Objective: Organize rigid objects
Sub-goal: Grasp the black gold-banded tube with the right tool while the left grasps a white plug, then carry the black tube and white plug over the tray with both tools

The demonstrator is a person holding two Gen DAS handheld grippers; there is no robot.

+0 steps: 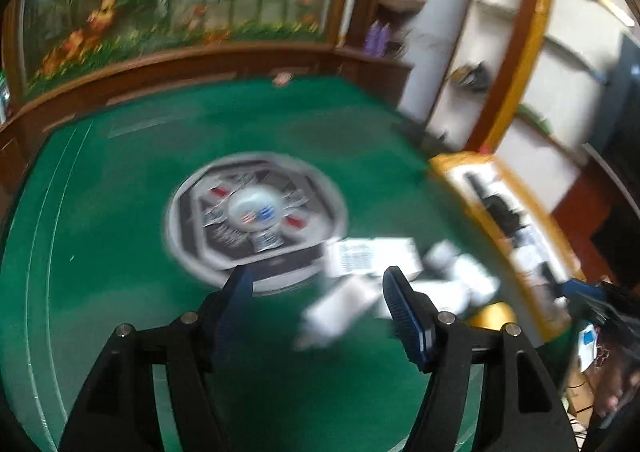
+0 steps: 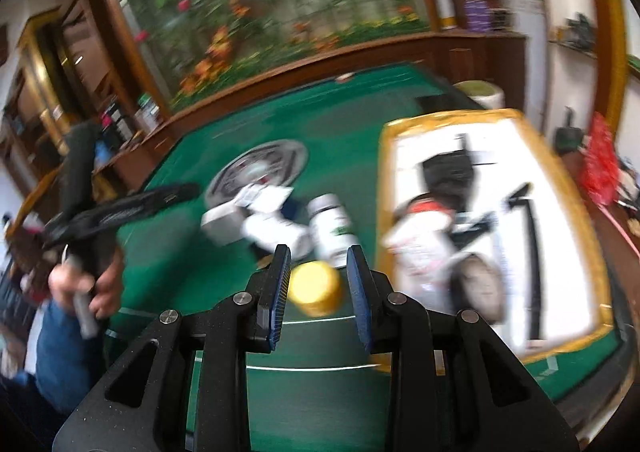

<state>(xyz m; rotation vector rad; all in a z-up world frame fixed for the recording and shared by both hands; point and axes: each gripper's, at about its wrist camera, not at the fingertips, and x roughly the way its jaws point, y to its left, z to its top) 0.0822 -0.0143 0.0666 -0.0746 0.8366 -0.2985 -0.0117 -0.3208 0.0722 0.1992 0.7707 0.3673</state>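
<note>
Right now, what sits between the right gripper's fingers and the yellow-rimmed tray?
Right wrist view: the yellow jar lies between the open right gripper fingers. Between it and the tray: bare green felt, with a white bottle alongside.

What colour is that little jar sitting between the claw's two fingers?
Yellow. The jar shows best in the right wrist view, between the open right claw.

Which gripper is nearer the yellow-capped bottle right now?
Right. The right gripper frames the yellow-capped bottle between open fingers; the left gripper is open, over green felt off to its left.
</note>
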